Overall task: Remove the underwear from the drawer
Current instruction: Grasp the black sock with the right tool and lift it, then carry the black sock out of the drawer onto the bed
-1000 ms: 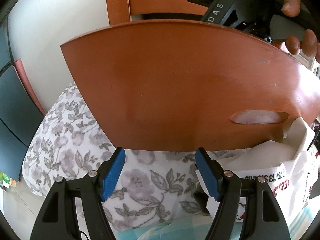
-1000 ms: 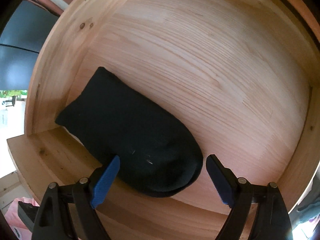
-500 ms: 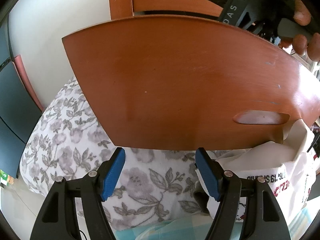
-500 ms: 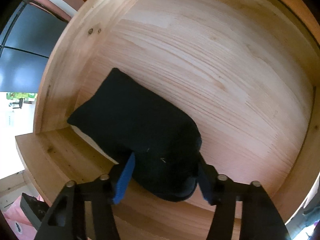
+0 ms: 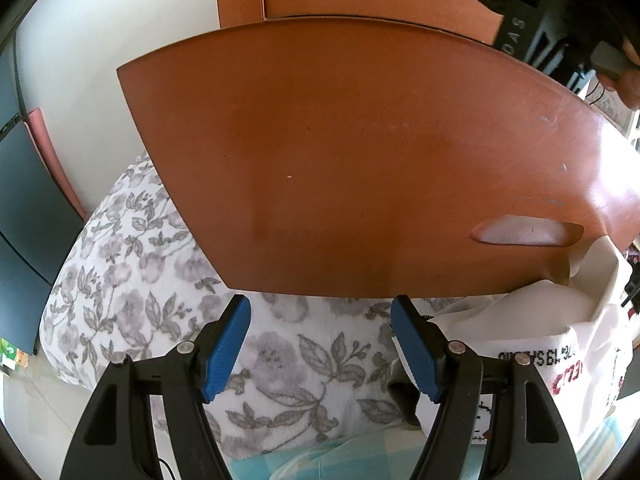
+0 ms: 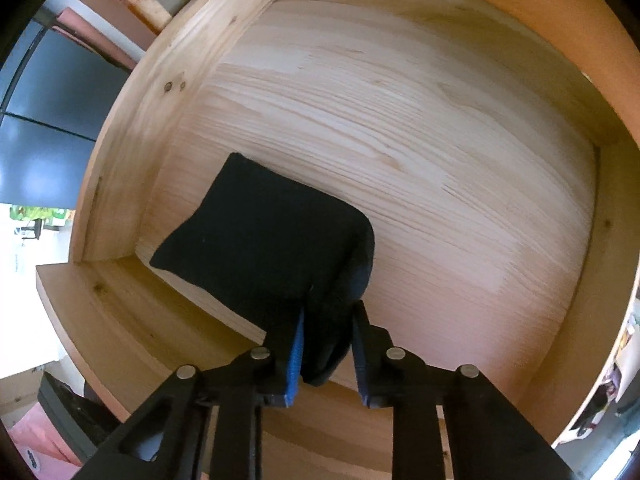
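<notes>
In the right wrist view a folded black underwear (image 6: 264, 240) hangs above the pale wooden floor of the open drawer (image 6: 420, 140). My right gripper (image 6: 328, 320) is shut on its near end, and the cloth bunches between the blue pads. The far corner of the cloth is off the drawer floor near the left wall. In the left wrist view my left gripper (image 5: 320, 320) stands open with nothing between its fingers, just below the reddish-brown drawer front (image 5: 360, 160). That front has a slot handle (image 5: 524, 234) at its right.
A floral white blanket (image 5: 140, 280) lies under the left gripper. A white printed bag (image 5: 560, 344) sits at the right. A hand holding the other gripper's black body (image 5: 532, 24) shows at the top right. A dark panel (image 6: 52, 120) stands left of the drawer.
My right gripper has gone from open around the underwear's end to shut on it and has lifted it off the drawer floor. The left gripper has barely moved.
</notes>
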